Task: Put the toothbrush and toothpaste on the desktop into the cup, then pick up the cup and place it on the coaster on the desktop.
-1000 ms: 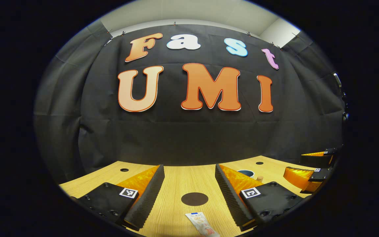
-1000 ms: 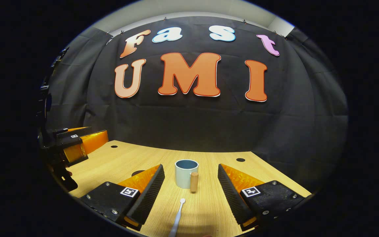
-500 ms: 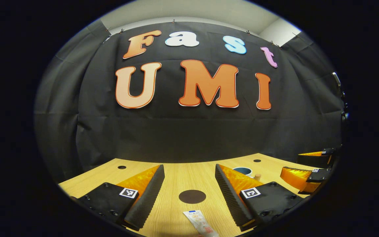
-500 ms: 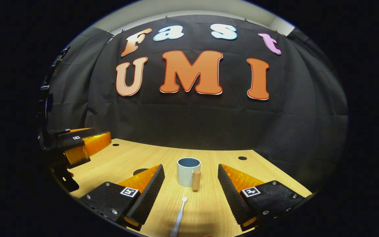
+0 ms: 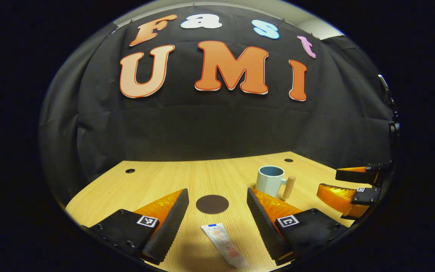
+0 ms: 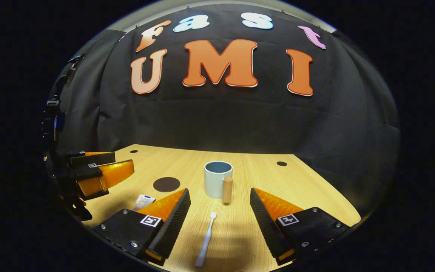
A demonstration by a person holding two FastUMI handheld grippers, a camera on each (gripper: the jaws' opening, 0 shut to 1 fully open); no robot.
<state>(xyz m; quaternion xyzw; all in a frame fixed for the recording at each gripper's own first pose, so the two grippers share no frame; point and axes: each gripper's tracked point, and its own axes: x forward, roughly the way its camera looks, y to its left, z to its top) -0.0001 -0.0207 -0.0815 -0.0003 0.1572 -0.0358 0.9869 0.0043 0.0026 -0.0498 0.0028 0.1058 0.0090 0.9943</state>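
A white toothpaste tube (image 5: 224, 246) lies flat on the wooden desktop (image 5: 172, 181) between the fingers of my open left gripper (image 5: 216, 202), close to the camera. Just beyond it sits the dark round coaster (image 5: 212, 204). A pale blue cup (image 5: 270, 180) with a wooden handle stands to the right. In the right gripper view a white toothbrush (image 6: 205, 240) lies between the fingers of my open right gripper (image 6: 220, 202), its head pointing at the cup (image 6: 217, 179). The coaster (image 6: 166, 184) and an end of the toothpaste tube (image 6: 143, 201) show at the left.
The other gripper (image 5: 349, 187) hovers at the right edge of the left gripper view, and the left one (image 6: 96, 175) hangs at the left of the right gripper view. Small round holes (image 5: 130, 170) mark the desktop near the black cloth wall.
Both grippers have risen and tilted down: more desktop shows, and the cup, coaster, toothpaste and toothbrush sit higher in each view. Both stay open.
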